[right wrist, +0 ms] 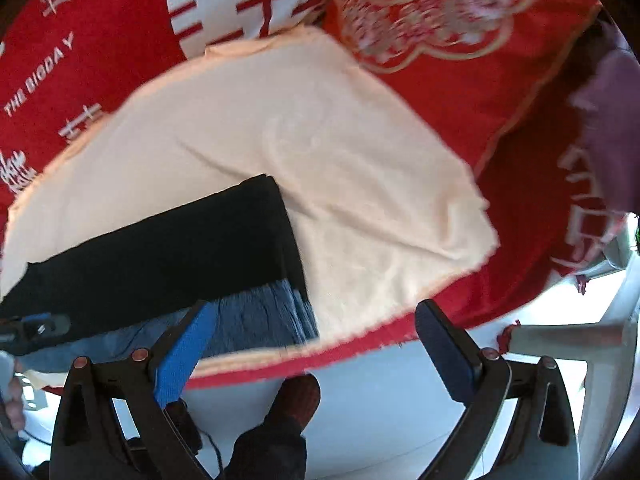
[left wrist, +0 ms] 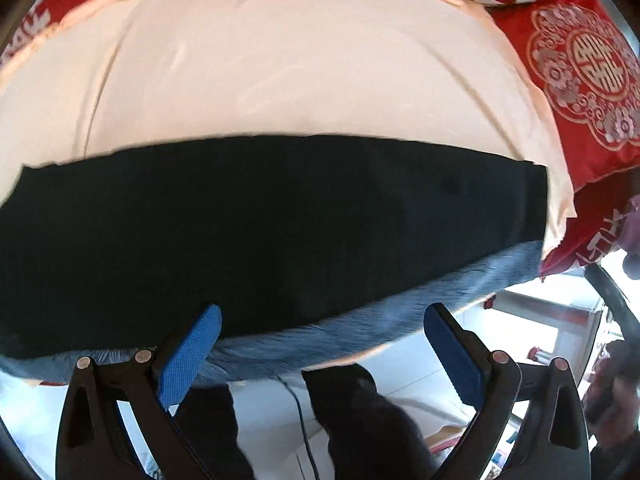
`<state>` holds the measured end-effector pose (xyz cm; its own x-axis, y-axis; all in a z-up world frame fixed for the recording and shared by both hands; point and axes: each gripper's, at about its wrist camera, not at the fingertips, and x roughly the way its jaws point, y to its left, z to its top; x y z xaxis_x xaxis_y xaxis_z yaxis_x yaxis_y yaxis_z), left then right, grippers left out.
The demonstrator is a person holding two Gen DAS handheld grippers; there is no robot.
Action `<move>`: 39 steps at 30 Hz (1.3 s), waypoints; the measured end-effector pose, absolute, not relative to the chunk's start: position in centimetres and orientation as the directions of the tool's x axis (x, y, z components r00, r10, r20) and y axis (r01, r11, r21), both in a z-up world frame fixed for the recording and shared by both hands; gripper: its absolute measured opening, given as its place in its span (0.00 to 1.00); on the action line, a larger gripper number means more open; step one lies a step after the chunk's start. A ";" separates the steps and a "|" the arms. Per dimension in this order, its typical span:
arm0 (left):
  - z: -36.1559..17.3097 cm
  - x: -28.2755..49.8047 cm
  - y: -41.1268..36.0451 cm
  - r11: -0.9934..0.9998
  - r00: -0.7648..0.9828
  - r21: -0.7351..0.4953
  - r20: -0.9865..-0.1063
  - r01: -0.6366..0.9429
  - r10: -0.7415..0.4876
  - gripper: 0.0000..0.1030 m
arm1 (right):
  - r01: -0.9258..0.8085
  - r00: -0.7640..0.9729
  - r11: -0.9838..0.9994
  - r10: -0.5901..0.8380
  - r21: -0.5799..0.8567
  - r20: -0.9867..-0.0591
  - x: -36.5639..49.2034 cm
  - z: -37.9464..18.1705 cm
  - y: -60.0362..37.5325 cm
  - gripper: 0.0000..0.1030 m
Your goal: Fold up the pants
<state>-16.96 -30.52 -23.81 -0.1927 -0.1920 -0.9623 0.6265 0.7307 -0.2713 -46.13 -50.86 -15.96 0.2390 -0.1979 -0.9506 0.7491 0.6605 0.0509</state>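
Observation:
The black pants (left wrist: 272, 232) lie folded in a long flat band across a cream cloth (left wrist: 280, 64) on the bed; a blue fleecy lining (left wrist: 360, 336) shows along their near edge. My left gripper (left wrist: 322, 320) is open, hovering at that near edge with nothing between its blue pads (left wrist: 188, 356). In the right wrist view the pants (right wrist: 160, 252) end at the left, with the blue lining (right wrist: 260, 316) exposed at the corner. My right gripper (right wrist: 310, 318) is open over the bed's edge, just right of that corner. The left gripper (right wrist: 32, 326) peeks in at the far left.
A red bedspread (right wrist: 100, 60) with white characters lies under the cream cloth (right wrist: 320, 152). A red embroidered pillow (left wrist: 580, 80) sits at the right, also seen as the pillow (right wrist: 440, 20). A purple item (right wrist: 608, 120) lies at the far right. The person's legs and feet (right wrist: 292, 400) stand on the pale floor below.

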 end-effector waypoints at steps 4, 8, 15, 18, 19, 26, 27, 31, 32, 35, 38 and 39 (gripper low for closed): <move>-19.1 -18.2 -31.1 0.717 -0.138 -0.238 -0.971 0.655 -0.197 0.98 | 0.731 0.253 0.679 -0.181 0.065 -0.950 -44.8 -13.7 -48.9 0.98; -14.6 -19.1 -31.6 0.707 -0.062 -0.237 -0.962 0.666 -0.264 0.98 | 0.690 0.226 0.724 -0.199 0.012 -0.954 -43.2 -11.1 -47.2 0.98; -7.9 -19.6 -30.6 0.605 0.090 -0.158 -0.929 0.781 -0.360 0.98 | 0.683 0.296 0.714 -0.463 -0.153 -0.836 -41.9 -1.5 -44.5 0.98; -6.1 -19.8 -28.4 0.571 0.052 -0.217 -0.908 0.792 -0.416 0.98 | 0.736 0.404 0.654 -0.632 -0.175 -0.661 -43.7 4.1 -41.3 1.00; -6.1 -20.1 -28.1 0.559 0.030 -0.231 -0.908 0.796 -0.417 0.98 | 0.741 0.416 0.649 -0.645 -0.173 -0.641 -44.1 4.5 -40.7 1.00; -8.1 -22.2 -26.9 0.537 -0.072 -0.258 -0.937 0.803 -0.342 0.98 | 0.713 0.199 0.671 -0.472 -0.204 -0.859 -43.3 -1.5 -39.3 1.00; -8.3 -22.4 -27.0 0.533 -0.070 -0.251 -0.939 0.808 -0.336 0.98 | 0.709 0.201 0.678 -0.458 -0.193 -0.866 -43.4 -1.7 -39.2 1.00; -8.5 -23.4 -27.7 0.542 -0.040 -0.214 -0.949 0.812 -0.314 0.98 | 0.671 0.211 0.722 -0.403 -0.168 -0.891 -42.9 -2.9 -40.2 1.00; -8.7 -23.4 -28.0 0.559 -0.035 -0.213 -0.949 0.801 -0.312 0.98 | 0.657 0.207 0.735 -0.390 -0.167 -0.897 -42.5 -3.3 -40.8 1.00; -9.4 -23.8 -29.4 0.606 -0.017 -0.198 -0.957 0.771 -0.291 0.98 | 0.601 0.205 0.785 -0.334 -0.152 -0.920 -41.8 -5.0 -41.9 1.00; -9.9 -24.3 -30.8 0.654 0.006 -0.178 -0.963 0.735 -0.269 0.98 | 0.526 0.214 0.843 -0.258 -0.111 -0.942 -41.6 -6.7 -43.2 1.00; -10.0 -24.5 -31.2 0.662 0.009 -0.175 -0.964 0.729 -0.265 0.98 | 0.508 0.222 0.857 -0.231 -0.090 -0.947 -41.6 -7.0 -43.9 1.00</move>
<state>-24.51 -31.17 -10.04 0.0087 -0.2646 -0.9643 0.7291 0.6617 -0.1749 -41.63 -43.91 -7.02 0.2220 -0.2312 -0.9472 0.5080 0.8566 -0.0900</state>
